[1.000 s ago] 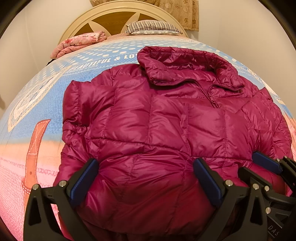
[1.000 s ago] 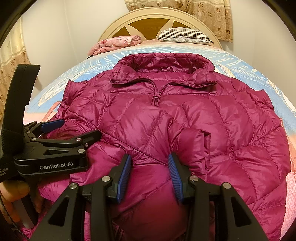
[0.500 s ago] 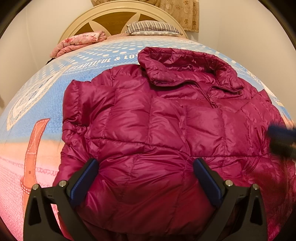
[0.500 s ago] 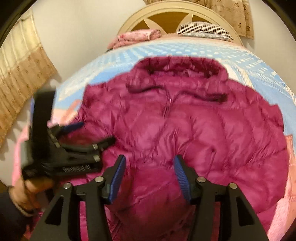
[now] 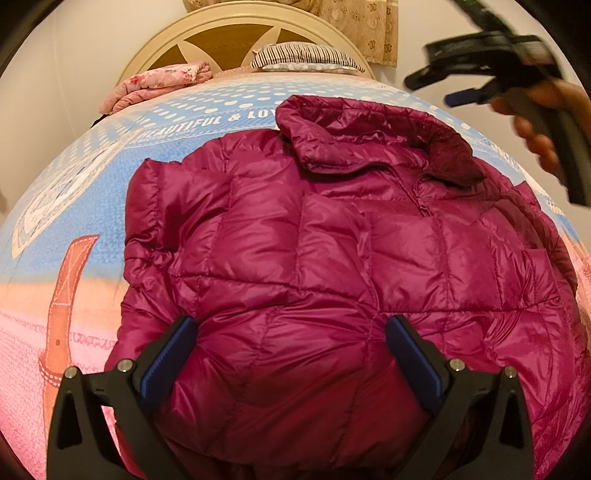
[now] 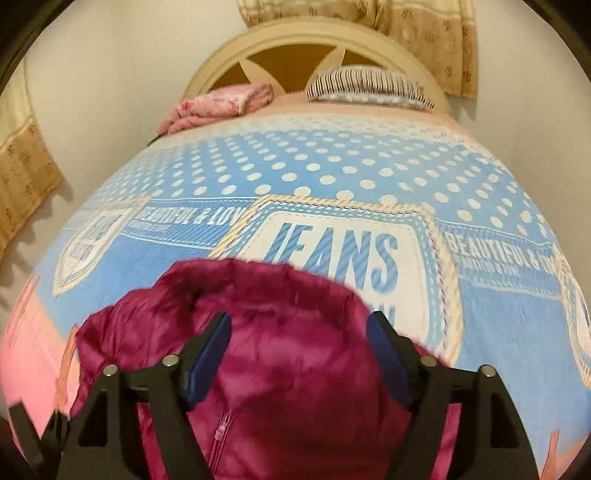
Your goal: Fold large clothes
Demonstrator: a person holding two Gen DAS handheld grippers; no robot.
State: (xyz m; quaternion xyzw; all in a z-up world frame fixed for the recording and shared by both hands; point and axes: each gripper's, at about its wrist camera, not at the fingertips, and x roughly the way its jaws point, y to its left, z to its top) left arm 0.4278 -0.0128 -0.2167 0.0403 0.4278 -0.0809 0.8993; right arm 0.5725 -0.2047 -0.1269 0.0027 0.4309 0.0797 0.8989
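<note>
A magenta puffer jacket (image 5: 332, 266) lies front up on the bed, sleeves folded in, collar (image 5: 369, 144) toward the headboard. My left gripper (image 5: 291, 354) is open and empty, low over the jacket's hem end. My right gripper (image 6: 299, 350) is open and empty, held above the jacket's collar (image 6: 258, 291); the zipper pull (image 6: 221, 432) shows below it. In the left wrist view the right gripper (image 5: 443, 90) is raised in the air at the upper right, held by a hand.
The bed has a blue, white and pink printed cover (image 6: 332, 177). A folded pink blanket (image 6: 221, 107) and a striped pillow (image 6: 369, 85) lie by the cream headboard (image 6: 314, 44). Curtains hang behind (image 6: 424, 26).
My right gripper has let go of the jacket's lower part, opened wider, and lifted up and forward over the collar. My left gripper has stayed in place, open.
</note>
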